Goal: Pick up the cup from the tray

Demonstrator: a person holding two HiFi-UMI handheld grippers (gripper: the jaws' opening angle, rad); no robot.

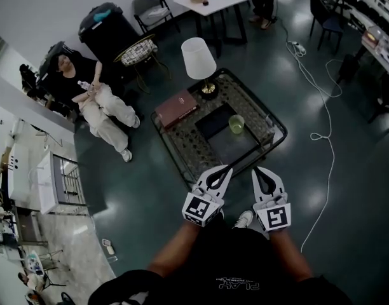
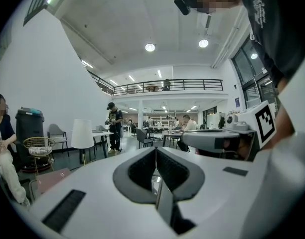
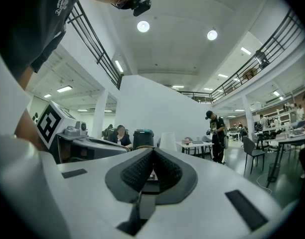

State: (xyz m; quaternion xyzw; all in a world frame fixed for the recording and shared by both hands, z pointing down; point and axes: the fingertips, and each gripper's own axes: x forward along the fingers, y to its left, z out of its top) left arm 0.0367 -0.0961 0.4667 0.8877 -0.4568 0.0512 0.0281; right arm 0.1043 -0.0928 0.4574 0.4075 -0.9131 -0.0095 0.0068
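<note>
Head view: the green translucent cup (image 1: 236,124) stands upright on the low tray table (image 1: 248,103), long axis vertical, open mouth up. It sits ahead of both sets of fingertips, well apart from them and roughly between their lines. The left gripper (image 1: 228,168) and right gripper (image 1: 255,169) point toward the table. White print on the wearer's dark shirt (image 1: 238,284) reads "PLAY", seen upside down. Each gripper cube carries a black-and-white square marker.

Left gripper view: the left gripper (image 2: 155,176) has its pads pressed together on nothing. Right gripper view: the right gripper (image 3: 152,171) likewise, closed and empty. Only the head view shows the cup and a dark red book (image 1: 176,107). The gripper views look level across the room, over a white lampshade (image 2: 82,133) to a balcony railing (image 2: 167,86).
</note>
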